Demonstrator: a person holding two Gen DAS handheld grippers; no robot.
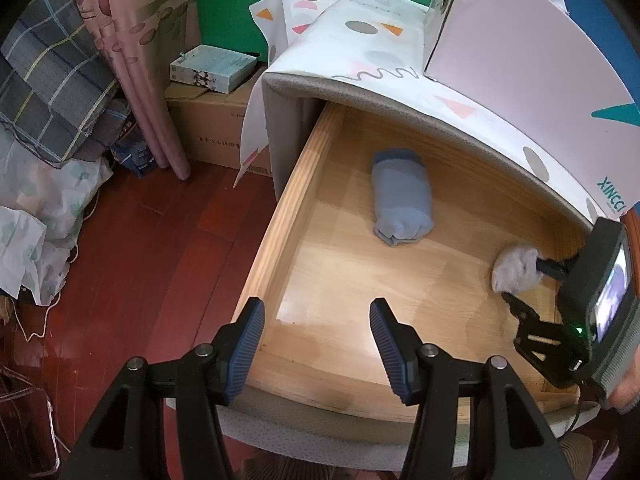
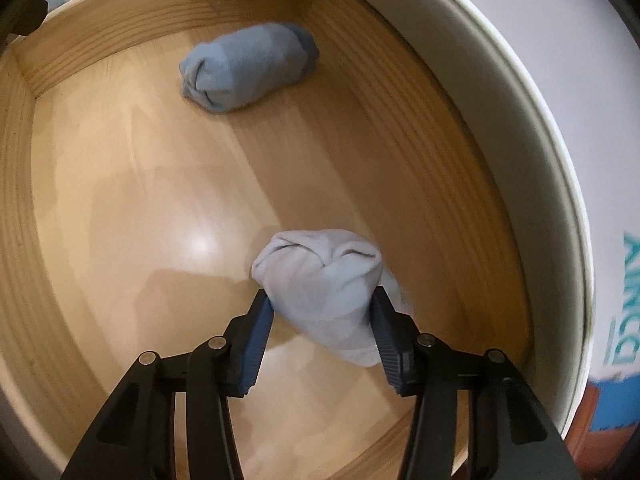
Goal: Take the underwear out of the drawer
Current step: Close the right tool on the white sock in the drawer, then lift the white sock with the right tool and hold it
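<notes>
Two rolled bundles of underwear lie in the open drawer (image 1: 280,216), and each is there for a reason one can guess at. The pale grey roll (image 2: 324,292) sits near the right side of the wooden bottom, close under the overhang of the cabinet top (image 1: 400,76), and the right gripper (image 2: 322,320) has its blue pads pressed against both flanks of it, so it looks clamped on the cloth. The fingers come in low and along the roll's length, probably because a soft bundle holds best when squeezed across its thickest part. I cannot tell whether the roll is resting on the wood or just lifted.

The blue roll (image 1: 402,198) lies farther back, well apart from the grey one, its darker band toward the rear. Nothing touches it.

The left gripper (image 1: 318,342) hangs over the front edge of the drawer with its jaws spread wide and nothing between them. It seems to wait there so it stays out of the other's way, or to steady the drawer if needed.

My judgement is that the grey roll is the first piece to come out, and the lift should go toward the front, clear of the overhang. The blue roll remains for afterwards.
</notes>
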